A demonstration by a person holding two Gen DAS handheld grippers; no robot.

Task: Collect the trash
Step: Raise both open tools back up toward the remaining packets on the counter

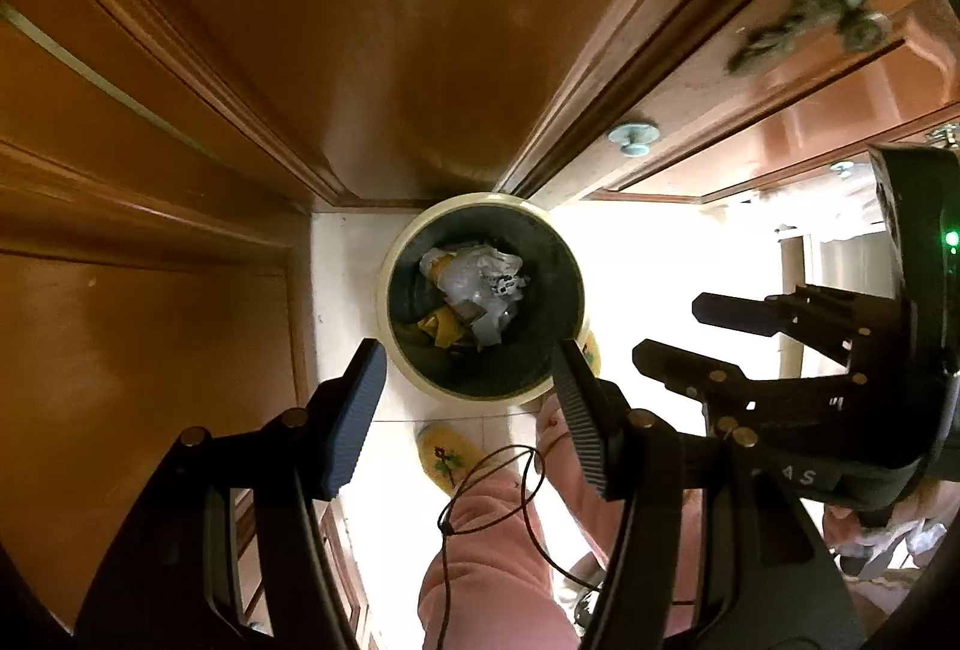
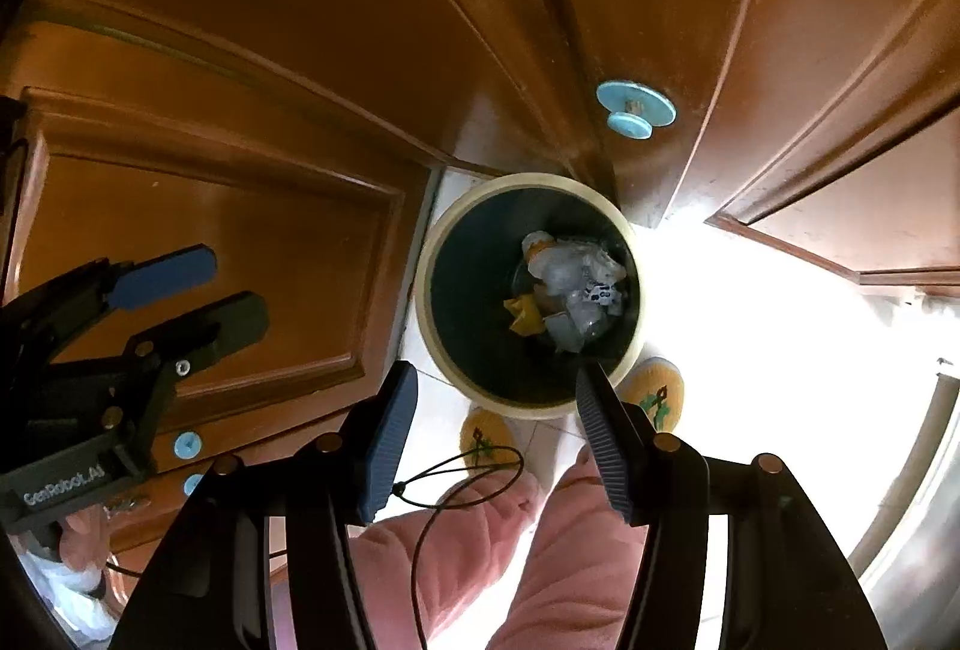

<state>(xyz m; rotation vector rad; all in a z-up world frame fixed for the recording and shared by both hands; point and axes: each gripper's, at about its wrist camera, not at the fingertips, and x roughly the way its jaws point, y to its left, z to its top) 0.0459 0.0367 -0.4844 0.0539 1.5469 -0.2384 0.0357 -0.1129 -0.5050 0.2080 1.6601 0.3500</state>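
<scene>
A round cream-rimmed waste bin (image 1: 414, 374) with a dark liner stands on the pale floor in a corner of wooden cabinets. Crumpled white, clear and yellow trash (image 1: 474, 290) lies at its bottom. The bin (image 2: 432, 326) and trash (image 2: 570, 290) also show in the right wrist view. My left gripper (image 1: 468, 362) is open and empty, held high above the bin. My right gripper (image 2: 495, 386) is open and empty, also above the bin. The right gripper (image 1: 678, 332) appears at the right in the left wrist view; the left gripper (image 2: 234, 290) appears at the left in the right wrist view.
Brown wooden cabinet doors (image 1: 150, 350) and a door (image 2: 810, 50) with pale blue knobs (image 2: 636, 110) surround the bin. The person's pink trouser legs (image 2: 480, 542) and yellow slippers (image 2: 654, 392) stand just in front of the bin. A thin black cord (image 1: 492, 494) dangles.
</scene>
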